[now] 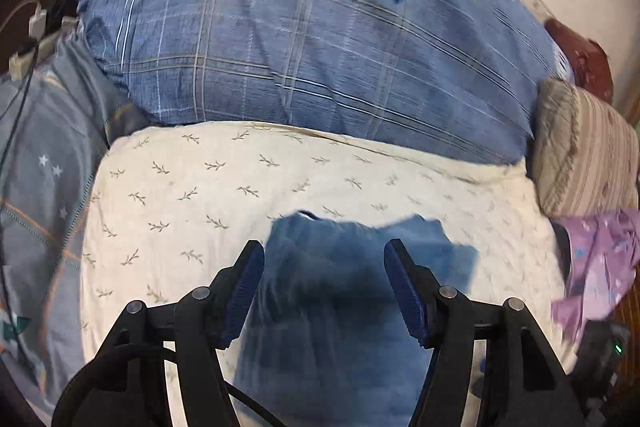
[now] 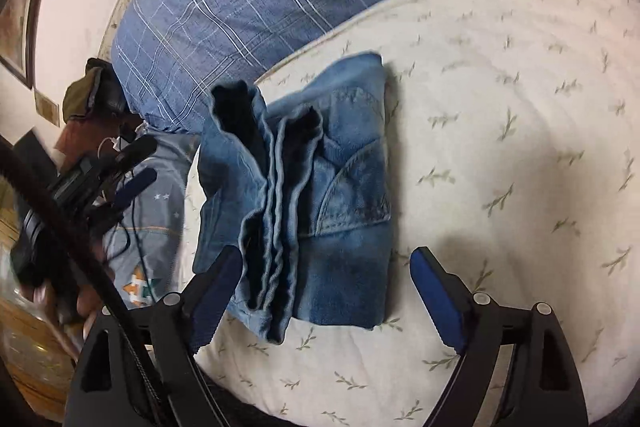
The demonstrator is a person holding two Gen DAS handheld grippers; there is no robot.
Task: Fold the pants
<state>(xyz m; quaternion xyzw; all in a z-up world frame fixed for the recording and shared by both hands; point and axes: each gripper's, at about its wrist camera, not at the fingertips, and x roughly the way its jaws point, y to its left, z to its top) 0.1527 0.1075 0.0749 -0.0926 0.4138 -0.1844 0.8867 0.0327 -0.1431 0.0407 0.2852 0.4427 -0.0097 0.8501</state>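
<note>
A pair of blue denim pants (image 2: 320, 195) lies folded into a compact bundle on a cream leaf-print blanket (image 2: 500, 147). The leg hems stack at the bundle's left side and a back pocket faces up. My right gripper (image 2: 326, 263) is open and empty, its jaws standing to either side of the bundle's near end, just above it. In the left wrist view the pants (image 1: 332, 307) are blurred and lie between and under my left gripper (image 1: 324, 259), which is open and empty. My left gripper also shows at the left of the right wrist view (image 2: 132, 167).
A big blue plaid pillow (image 1: 300, 27) with a round crest lies behind the blanket. A grey star-print sheet (image 1: 40, 187) is at the left with chargers and cables. A striped cushion (image 1: 588, 147) and purple cloth (image 1: 596, 267) sit at the right.
</note>
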